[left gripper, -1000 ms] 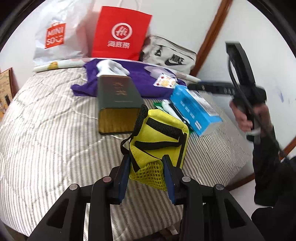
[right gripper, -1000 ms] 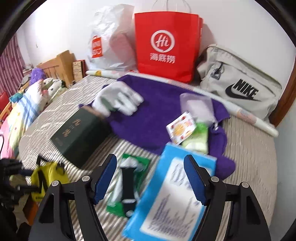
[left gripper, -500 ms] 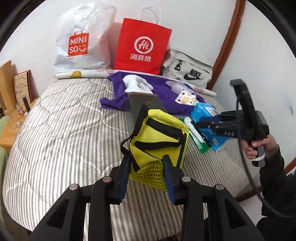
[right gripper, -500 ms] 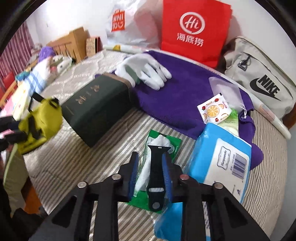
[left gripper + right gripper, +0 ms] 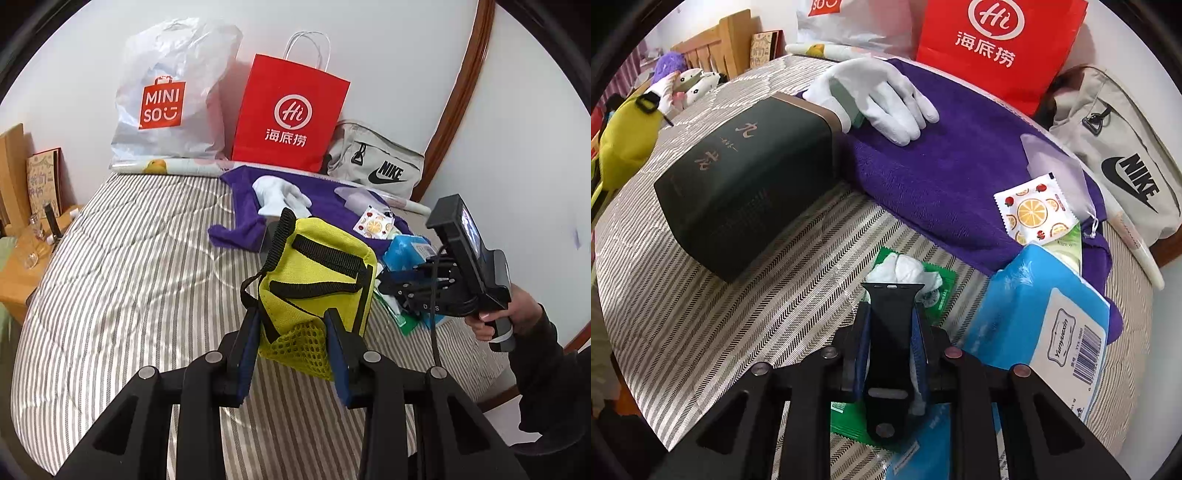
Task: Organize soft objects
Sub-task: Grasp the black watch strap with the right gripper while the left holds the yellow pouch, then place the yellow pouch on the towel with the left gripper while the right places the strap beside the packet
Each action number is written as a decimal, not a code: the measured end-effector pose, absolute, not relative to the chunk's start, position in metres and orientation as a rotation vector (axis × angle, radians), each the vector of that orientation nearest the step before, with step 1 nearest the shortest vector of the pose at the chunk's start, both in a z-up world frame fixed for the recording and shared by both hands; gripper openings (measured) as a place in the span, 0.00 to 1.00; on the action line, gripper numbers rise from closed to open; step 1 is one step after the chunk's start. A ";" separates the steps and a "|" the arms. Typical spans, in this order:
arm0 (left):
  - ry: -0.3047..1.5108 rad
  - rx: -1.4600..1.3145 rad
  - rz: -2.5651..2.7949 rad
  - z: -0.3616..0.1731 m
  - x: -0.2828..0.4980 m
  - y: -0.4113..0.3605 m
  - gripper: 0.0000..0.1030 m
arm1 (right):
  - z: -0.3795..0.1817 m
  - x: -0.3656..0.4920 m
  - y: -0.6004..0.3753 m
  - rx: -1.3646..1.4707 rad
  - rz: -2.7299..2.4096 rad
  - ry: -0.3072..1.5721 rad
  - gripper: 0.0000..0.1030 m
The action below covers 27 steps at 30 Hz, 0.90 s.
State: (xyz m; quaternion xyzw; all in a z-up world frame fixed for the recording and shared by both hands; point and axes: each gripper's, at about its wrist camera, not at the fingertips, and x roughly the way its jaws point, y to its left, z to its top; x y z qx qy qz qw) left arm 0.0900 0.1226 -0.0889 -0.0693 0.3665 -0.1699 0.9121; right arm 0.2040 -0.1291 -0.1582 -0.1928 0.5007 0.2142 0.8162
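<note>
My left gripper (image 5: 291, 343) is shut on a yellow pouch (image 5: 317, 280) with black straps and holds it above the striped bed (image 5: 129, 277). The pouch also shows in the right wrist view (image 5: 624, 136) at the far left. My right gripper (image 5: 892, 332) is shut on a black watch strap (image 5: 892, 317), held just above a green packet of white tissue (image 5: 908, 269). The right gripper also shows in the left wrist view (image 5: 395, 284), right of the pouch. A purple towel (image 5: 942, 166) lies behind, with a white glove (image 5: 882, 96) on it.
A dark green box (image 5: 746, 184) lies left of the packet. A blue tissue pack (image 5: 1034, 317) lies to its right, with a fruit-print sachet (image 5: 1034, 210) behind. A red paper bag (image 5: 291, 118), a white Miniso bag (image 5: 166, 99) and a grey Nike bag (image 5: 376, 166) stand against the wall.
My right gripper closed on the black watch strap and has lifted it slightly off the green packet. My left gripper drew back from the bed's items, still holding the yellow pouch.
</note>
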 end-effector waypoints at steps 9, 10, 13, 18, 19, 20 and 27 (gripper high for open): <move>0.740 -0.139 -0.378 -0.083 0.112 0.116 0.32 | -0.133 0.187 -0.156 -0.199 0.491 1.045 0.20; 0.740 -0.140 -0.383 -0.082 0.115 0.114 0.32 | -0.130 0.184 -0.160 -0.180 0.484 1.035 0.20; 0.745 -0.141 -0.385 -0.080 0.123 0.109 0.32 | -0.123 0.177 -0.170 -0.121 0.481 1.024 0.20; 0.745 -0.149 -0.387 -0.074 0.137 0.100 0.32 | -0.110 0.164 -0.185 -0.065 0.478 0.995 0.20; 0.746 -0.147 -0.389 -0.073 0.140 0.099 0.32 | -0.108 0.162 -0.188 -0.052 0.481 0.989 0.20; 0.745 -0.145 -0.390 -0.072 0.143 0.097 0.32 | -0.104 0.160 -0.191 -0.038 0.481 0.980 0.20; 0.754 -0.140 -0.394 -0.058 0.172 0.083 0.32 | -0.083 0.154 -0.207 0.014 0.485 0.926 0.20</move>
